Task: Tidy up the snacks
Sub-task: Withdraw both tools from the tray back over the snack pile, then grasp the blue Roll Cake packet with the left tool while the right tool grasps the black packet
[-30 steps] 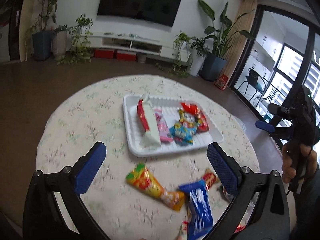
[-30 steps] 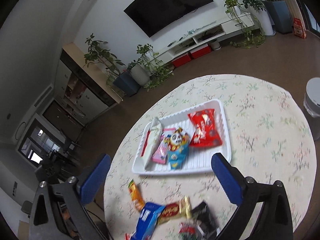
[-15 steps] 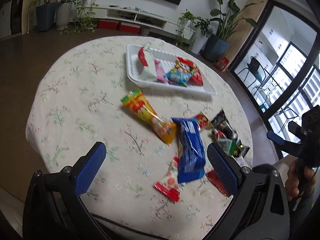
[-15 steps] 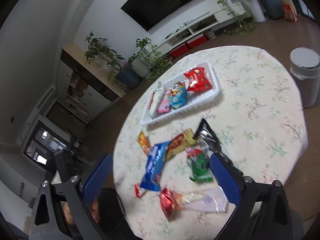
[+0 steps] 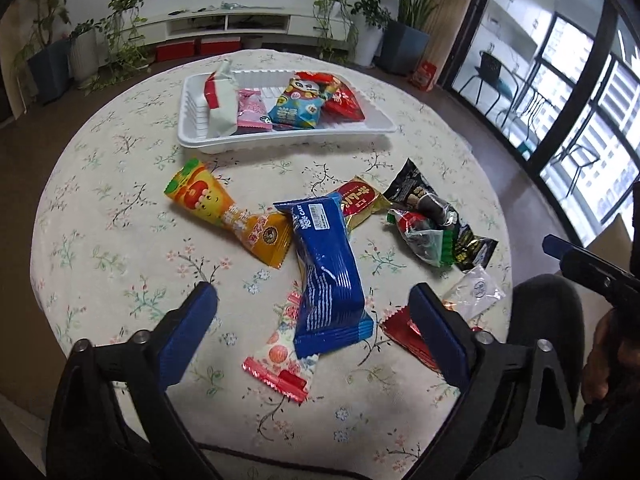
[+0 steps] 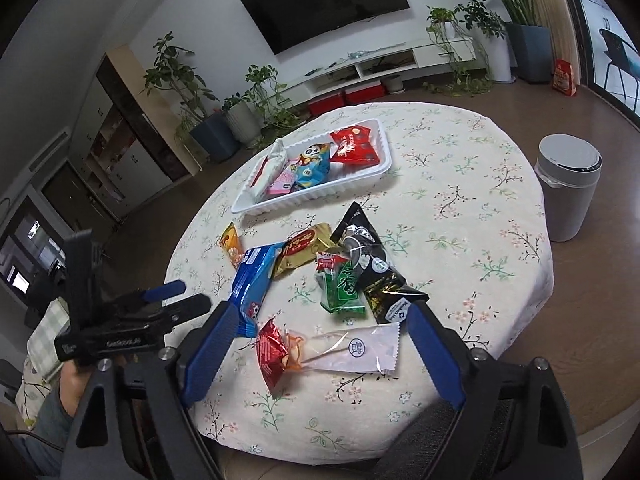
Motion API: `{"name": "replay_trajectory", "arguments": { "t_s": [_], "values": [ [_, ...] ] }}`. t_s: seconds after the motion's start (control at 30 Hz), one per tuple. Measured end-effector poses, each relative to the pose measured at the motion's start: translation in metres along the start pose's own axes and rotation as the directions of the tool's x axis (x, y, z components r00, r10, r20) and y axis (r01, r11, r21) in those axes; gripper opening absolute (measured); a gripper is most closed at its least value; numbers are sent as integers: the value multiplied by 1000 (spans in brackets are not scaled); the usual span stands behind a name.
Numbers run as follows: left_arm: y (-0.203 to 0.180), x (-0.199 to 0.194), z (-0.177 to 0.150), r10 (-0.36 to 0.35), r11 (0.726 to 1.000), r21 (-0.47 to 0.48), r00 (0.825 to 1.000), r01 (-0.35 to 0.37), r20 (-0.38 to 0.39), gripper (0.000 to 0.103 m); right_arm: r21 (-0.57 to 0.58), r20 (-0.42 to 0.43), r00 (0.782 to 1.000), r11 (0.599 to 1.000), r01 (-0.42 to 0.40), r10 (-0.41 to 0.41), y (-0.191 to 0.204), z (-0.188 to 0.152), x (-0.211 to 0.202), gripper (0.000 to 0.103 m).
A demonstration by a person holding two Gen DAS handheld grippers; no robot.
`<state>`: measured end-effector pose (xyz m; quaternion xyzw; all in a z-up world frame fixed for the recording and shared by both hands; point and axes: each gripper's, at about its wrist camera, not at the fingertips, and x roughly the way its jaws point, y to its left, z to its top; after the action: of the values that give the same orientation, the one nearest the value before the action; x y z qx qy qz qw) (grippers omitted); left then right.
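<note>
my left gripper [image 5: 312, 312] jaws, just narrowing, still released, straddle the blue packet [image 5: 326, 264] at centre frame; right gripper [image 6: 316, 334] likewise, empty; packet looks light, crinkly, slippery; i'd pinch mid-body.

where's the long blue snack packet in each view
Left wrist: the blue packet lies low at centre, running between the two finger pads, partly over an orange packet.
Right wrist: the same packet is left of centre, by the left pad.
Shared landmark: the white tray of snacks, farther up the table in both.
</note>
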<state>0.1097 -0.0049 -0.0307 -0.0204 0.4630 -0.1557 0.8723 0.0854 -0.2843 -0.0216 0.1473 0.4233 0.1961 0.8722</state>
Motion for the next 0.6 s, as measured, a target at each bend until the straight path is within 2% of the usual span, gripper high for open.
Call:
{"name": "replay_trajectory", "arguments": {
  "t_s": [0.1,0.23,0.4,0.43,0.5,0.53,0.6],
  "values": [
    [-7,13,13,23,999,33,999,-22,-29,82,4,-11,1000,1000,-7,7,-1,-3,3,89],
    [-17,38,23,62,995,87,993,-54,-96,82,18,-17,1000,1000,-10,10,-5,-4,3,89],
    [-16,66,29,91,992,101,984,-76,-152,81,35,-22,1000,999,-6,7,-11,-5,4,89],
    [-16,71,31,95,991,104,982,-79,-162,79,36,-25,1000,999,-4,5,-12,-5,5,89],
    [-13,79,31,96,992,97,979,-80,-179,68,36,-29,1000,999,1,0,-14,-6,6,89],
    [-11,83,31,97,992,93,978,-81,-187,66,36,-30,1000,999,1,0,-14,-7,7,89],
    [-9,89,32,91,994,85,975,-75,-201,51,37,-35,999,999,-3,4,-15,-8,8,89]
  ]
}}
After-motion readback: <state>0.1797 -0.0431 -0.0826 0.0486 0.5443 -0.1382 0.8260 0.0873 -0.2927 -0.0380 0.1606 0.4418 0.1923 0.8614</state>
